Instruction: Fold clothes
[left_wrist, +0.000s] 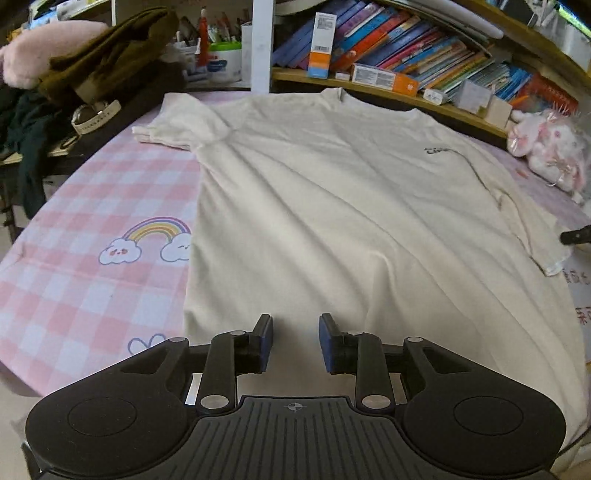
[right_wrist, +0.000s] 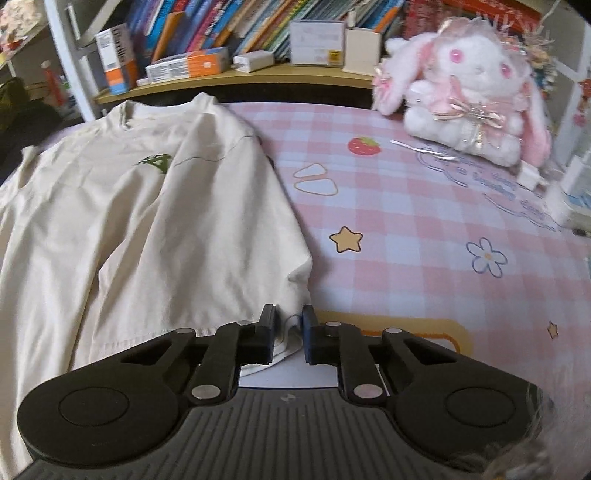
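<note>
A cream T-shirt (left_wrist: 332, 206) lies flat on the pink checked sheet (left_wrist: 92, 288), collar at 12 o'clock. The left hand-held gripper (left_wrist: 295, 341) hovers spread over its hem. The right hand-held gripper (right_wrist: 289, 334), jaws apart, straddles the sleeve (right_wrist: 236, 236) cuff. A plush rabbit (right_wrist: 469, 92) sits at 1 o'clock.

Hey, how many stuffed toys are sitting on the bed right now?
1: a pink-and-white plush bunny sits at the far right of the checked sheet, near the bookshelf, apart from the T-shirt. Others may be hidden.
</note>
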